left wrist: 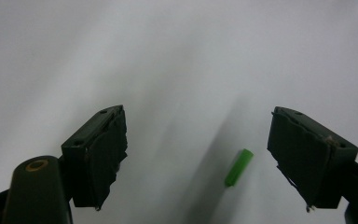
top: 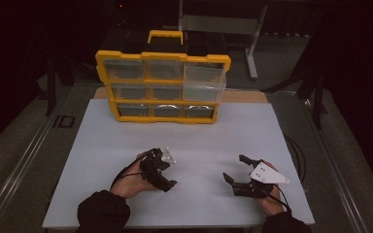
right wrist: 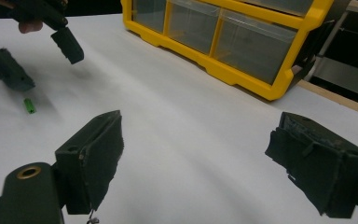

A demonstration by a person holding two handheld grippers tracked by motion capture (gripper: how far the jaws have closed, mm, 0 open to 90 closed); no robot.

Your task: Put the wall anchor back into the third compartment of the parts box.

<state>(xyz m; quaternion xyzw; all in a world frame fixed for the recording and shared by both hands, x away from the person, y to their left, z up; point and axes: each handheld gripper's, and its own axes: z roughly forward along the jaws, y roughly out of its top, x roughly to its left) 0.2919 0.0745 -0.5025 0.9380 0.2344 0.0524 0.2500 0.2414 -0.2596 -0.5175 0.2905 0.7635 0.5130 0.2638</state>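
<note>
A small green cylinder [left wrist: 238, 168] lies on the white board [top: 184, 141]. In the left gripper view it sits between the jaws, nearer the right-hand one, and neither pad touches it. My left gripper [left wrist: 198, 140] is open and points down at the board just above the piece. In the right gripper view, the left gripper [right wrist: 51, 72] hovers at the upper left with the green cylinder [right wrist: 29, 105] under it. My right gripper [right wrist: 196, 144] is open with nothing between its jaws. From above, the left gripper [top: 171, 171] and the right gripper [top: 234, 167] face each other near the front edge.
A yellow organizer [top: 162, 87] with clear drawers and a carry handle stands upright at the back of the board. The yellow organizer [right wrist: 223, 46] lies ahead of the right gripper. A metal stand [top: 252, 43] is on the floor behind. Cables trail off the board's right side.
</note>
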